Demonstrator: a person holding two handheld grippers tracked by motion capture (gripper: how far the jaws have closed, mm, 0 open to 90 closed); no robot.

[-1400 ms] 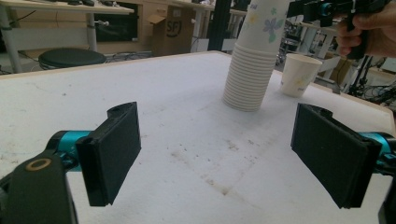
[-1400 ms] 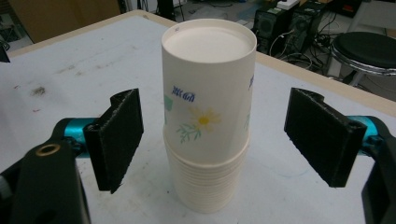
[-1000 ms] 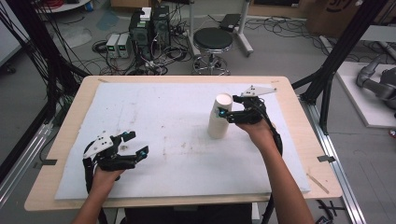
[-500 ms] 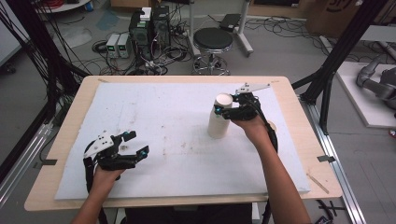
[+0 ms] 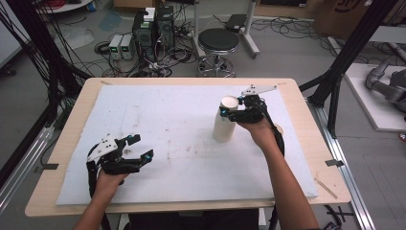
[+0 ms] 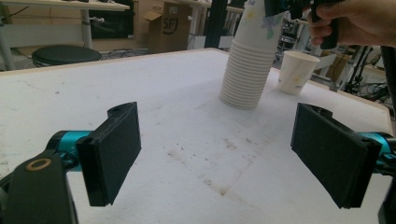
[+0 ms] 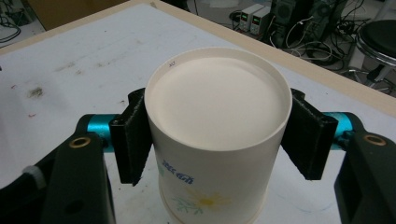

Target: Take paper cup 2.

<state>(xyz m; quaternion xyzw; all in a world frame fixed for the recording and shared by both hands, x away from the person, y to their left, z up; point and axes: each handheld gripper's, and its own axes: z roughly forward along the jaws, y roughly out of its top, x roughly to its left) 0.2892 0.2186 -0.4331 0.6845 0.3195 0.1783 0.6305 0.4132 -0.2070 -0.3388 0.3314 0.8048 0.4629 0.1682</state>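
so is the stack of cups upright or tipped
Upright. The stack of cups stands inverted on the table, bases up; the right gripper has just been closing and its pads press the top cup.

Black round stool (image 5: 218, 40) was seen beyond table (image 5: 62, 143) at 12 o'clock; electronics boxes (image 5: 120, 46) and tangled cables (image 5: 165, 60) were noted at 11 o'clock.

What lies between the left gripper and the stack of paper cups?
Nothing but bare, stained white mat between the left gripper and the stack of paper cups, in the high view.
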